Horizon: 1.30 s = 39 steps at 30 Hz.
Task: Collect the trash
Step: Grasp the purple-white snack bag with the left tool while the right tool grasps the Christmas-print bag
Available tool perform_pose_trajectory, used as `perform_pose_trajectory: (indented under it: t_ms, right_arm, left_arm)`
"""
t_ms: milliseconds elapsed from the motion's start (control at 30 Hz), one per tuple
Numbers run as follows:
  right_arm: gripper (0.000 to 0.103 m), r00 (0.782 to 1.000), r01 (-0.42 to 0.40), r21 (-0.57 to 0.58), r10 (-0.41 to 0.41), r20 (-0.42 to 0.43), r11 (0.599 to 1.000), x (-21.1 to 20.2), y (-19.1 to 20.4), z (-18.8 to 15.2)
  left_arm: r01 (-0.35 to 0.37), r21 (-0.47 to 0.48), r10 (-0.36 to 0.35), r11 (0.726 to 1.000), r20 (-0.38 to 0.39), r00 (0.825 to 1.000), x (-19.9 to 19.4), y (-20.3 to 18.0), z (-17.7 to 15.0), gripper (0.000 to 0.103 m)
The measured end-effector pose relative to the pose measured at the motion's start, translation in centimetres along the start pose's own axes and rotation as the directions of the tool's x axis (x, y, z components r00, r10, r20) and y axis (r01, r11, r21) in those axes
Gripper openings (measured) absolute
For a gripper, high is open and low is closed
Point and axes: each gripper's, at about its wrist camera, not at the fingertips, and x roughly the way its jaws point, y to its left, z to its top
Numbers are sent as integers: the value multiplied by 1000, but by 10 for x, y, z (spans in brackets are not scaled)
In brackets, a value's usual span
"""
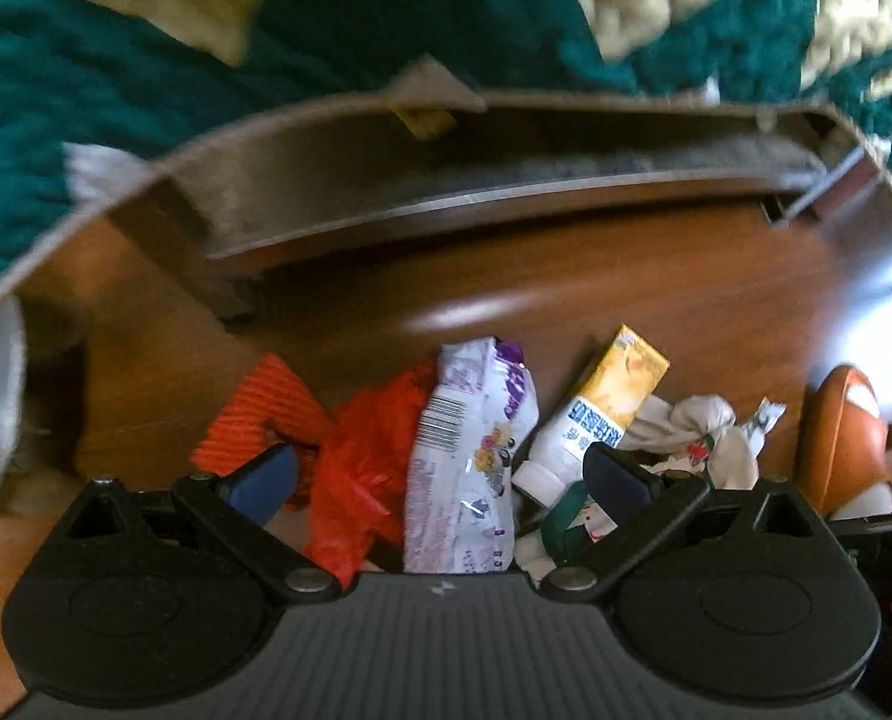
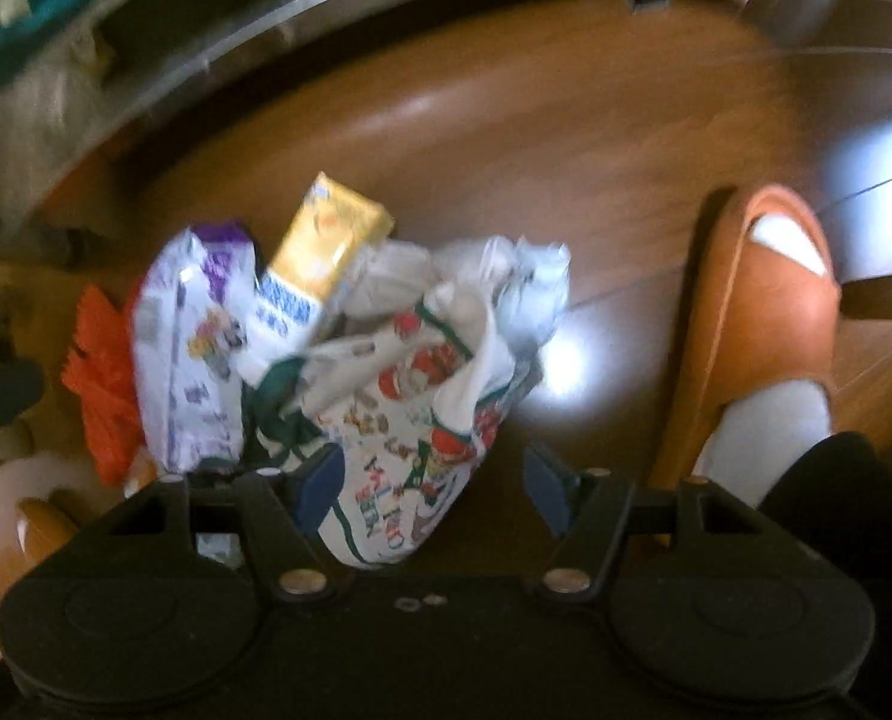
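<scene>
We hold both grippers pointing steeply down at the wooden floor (image 1: 656, 294). Our left gripper (image 1: 440, 477) stands with jaws spread wide, straddling a glossy white-and-purple snack wrapper (image 1: 467, 456) and crinkled red plastic (image 1: 359, 480) without pressing either. Our right gripper (image 2: 431, 489) is likewise wide open, a printed white plastic bag (image 2: 410, 426) lying between its fingers, ungripped. The trash sits heaped together on the floor: a yellow-and-white drink carton (image 1: 605, 408), ribbed orange card (image 1: 260, 414) and crumpled white paper (image 1: 704, 426). An orange slipper (image 2: 770, 312) over a white sock stands beside the pile. Behind is a low furniture edge with a metal rail (image 1: 506, 198) and a teal and cream knitted blanket (image 1: 116, 90).
</scene>
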Motion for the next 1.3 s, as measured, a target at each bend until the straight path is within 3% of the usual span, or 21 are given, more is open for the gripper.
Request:
perform_pose_trajectory:
  t_ms: [133, 233, 500, 567, 600, 633, 700, 967, 1067, 1267, 1300]
  right_arm:
    - [63, 999, -25, 31, 26, -28, 999, 15, 0, 0]
    - [63, 999, -22, 49, 24, -29, 999, 21, -1, 0]
    - [62, 999, -37, 79, 38, -19, 996, 39, -2, -2]
    - [59, 999, -40, 66, 41, -16, 997, 41, -1, -3]
    - [49, 999, -35, 62, 36, -19, 997, 42, 0, -3]
    - [30, 999, -21, 61, 22, -23, 998, 44, 0, -2]
    - [19, 999, -11, 74, 14, -34, 997, 49, -3, -3]
    - [19, 999, -16, 74, 18, -31, 997, 54, -4, -4]
    - [14, 1000, -3, 67, 5, -30, 998, 56, -3, -4]
    - [2, 999, 34, 36, -34, -11, 999, 57, 2, -4]
    - [2, 999, 43, 33, -42, -9, 999, 56, 3, -5]
  left_arm:
    - [-7, 72, 9, 997, -28, 1000, 33, -11, -5, 85]
    - [-19, 125, 23, 992, -30, 999, 48, -20, -11, 79]
    - [-24, 185, 22, 982, 12, 1000, 75, -32, 3, 76]
    - [-25, 176, 26, 984, 1, 1000, 84, -32, 9, 69]
    - [-21, 174, 22, 985, -5, 1000, 89, -32, 11, 61]
    - [-19, 180, 22, 983, -10, 1000, 93, -34, 12, 59]
    - [-23, 209, 25, 978, -5, 1000, 99, -38, 15, 59]
    - [-23, 225, 32, 974, -37, 999, 120, -44, 22, 58]
    - [-23, 230, 34, 973, -44, 998, 126, -44, 27, 55]
    - [-14, 214, 22, 977, -38, 999, 129, -44, 29, 43]
    - [-16, 208, 23, 978, -33, 999, 126, -44, 28, 36]
